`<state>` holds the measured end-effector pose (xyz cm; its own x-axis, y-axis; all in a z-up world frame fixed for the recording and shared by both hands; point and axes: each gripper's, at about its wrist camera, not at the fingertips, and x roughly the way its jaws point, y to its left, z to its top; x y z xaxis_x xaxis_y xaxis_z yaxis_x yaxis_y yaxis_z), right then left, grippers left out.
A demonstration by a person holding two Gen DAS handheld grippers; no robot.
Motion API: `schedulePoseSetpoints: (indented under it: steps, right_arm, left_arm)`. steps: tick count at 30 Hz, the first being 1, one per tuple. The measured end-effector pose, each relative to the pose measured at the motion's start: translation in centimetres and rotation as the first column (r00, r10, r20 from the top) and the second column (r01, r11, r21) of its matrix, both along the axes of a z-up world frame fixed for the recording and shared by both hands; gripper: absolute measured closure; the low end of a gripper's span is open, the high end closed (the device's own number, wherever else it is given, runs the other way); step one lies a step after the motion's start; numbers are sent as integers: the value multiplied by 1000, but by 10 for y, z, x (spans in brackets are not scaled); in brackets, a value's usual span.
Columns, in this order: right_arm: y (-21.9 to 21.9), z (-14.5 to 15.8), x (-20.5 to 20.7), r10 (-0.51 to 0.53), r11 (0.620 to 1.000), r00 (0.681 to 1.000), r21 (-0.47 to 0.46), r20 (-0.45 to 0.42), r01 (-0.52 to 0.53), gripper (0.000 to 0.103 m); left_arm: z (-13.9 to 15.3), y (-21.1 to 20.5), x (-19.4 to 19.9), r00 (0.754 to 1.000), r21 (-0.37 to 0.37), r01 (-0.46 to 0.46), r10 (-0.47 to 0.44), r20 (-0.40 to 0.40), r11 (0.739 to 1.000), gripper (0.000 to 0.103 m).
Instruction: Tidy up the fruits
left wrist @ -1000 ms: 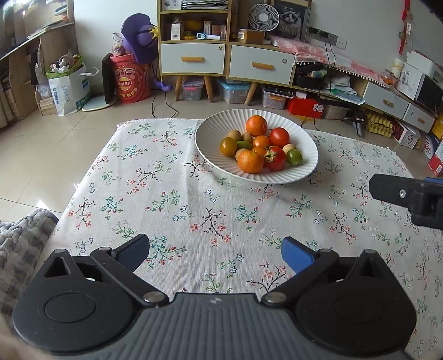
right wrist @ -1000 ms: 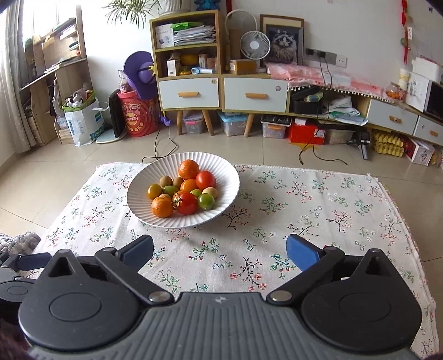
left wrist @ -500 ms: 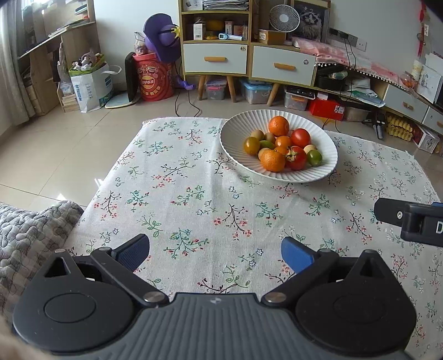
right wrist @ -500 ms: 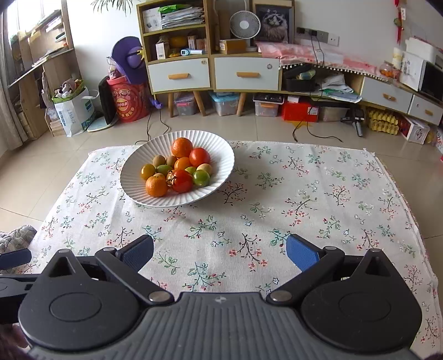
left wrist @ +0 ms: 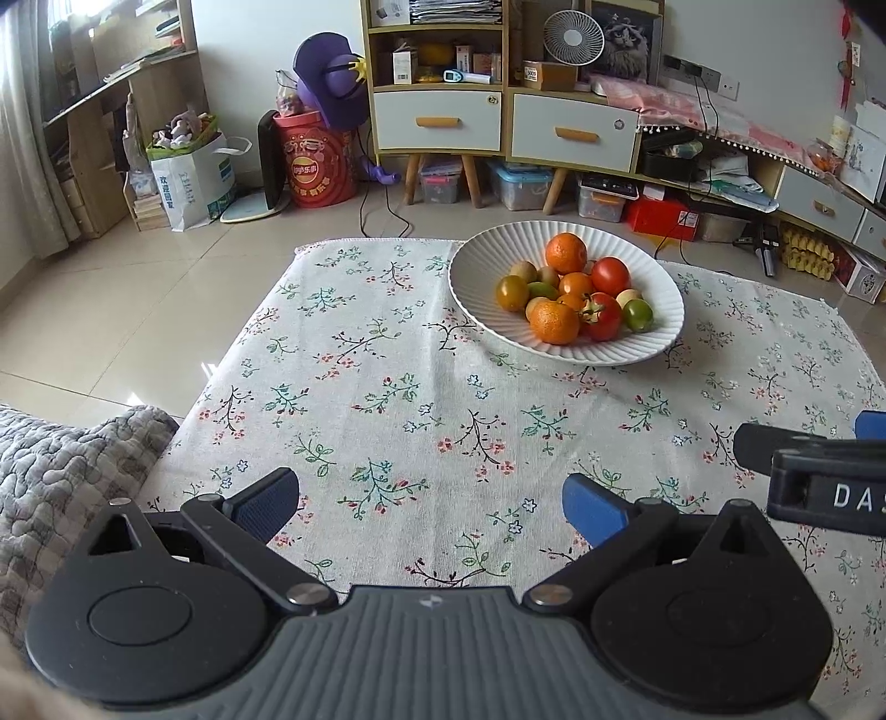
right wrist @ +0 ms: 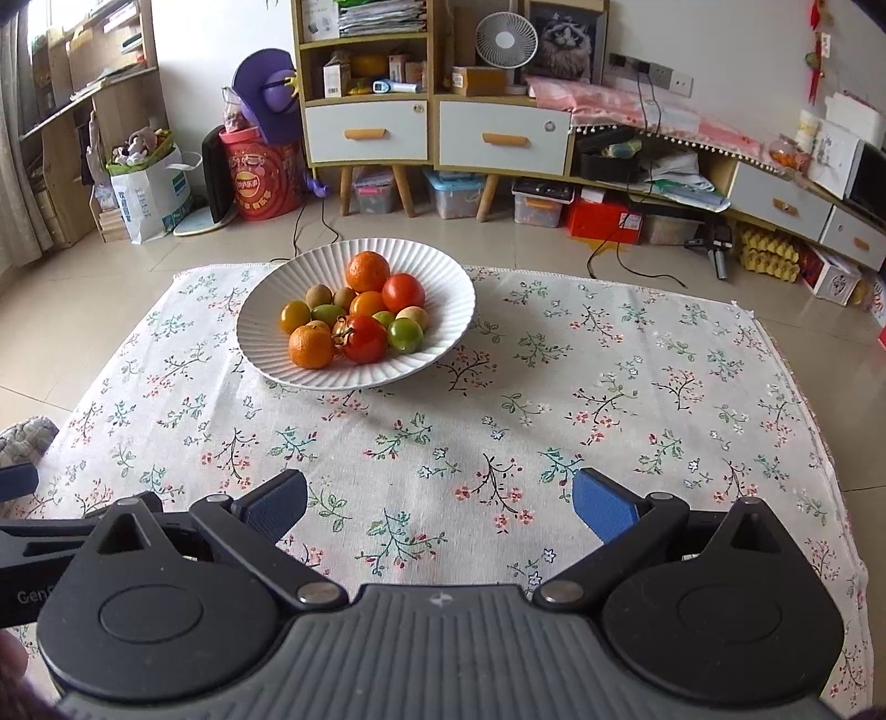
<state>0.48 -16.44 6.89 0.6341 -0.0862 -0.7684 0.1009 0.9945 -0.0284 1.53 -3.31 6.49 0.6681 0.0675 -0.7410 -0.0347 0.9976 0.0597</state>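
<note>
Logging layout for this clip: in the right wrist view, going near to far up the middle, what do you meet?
Right gripper, jaws apart → bare flowered tablecloth → white ribbed bowl of fruit → tiled floor → two-drawer cabinet → small white fan.

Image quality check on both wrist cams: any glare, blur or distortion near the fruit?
Left wrist: sharp, even daylight; window glare on the floor tiles, none on the white bowl; fisheye bends the cabinet. Right wrist: fruit crisp, a small highlight on the red tomato, soft shadow under the bowl; tablecloth edges curve.
</note>
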Motion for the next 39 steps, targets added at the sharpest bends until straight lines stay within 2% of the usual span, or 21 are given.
schedulePoseSetpoints:
  steps: [9, 39]
  right_arm:
    - [2, -1, 1, 17, 1000, 1000, -26, -9, -17, 1]
    - [-1, -4, 2, 14, 999, 1000, -30, -19, -15, 1]
  left_arm:
    - [1, -1, 0, 1000, 15, -6, 6, 8, 1000, 1]
    - [0, -2, -1, 1000, 14, 9, -9, 4, 1000, 1]
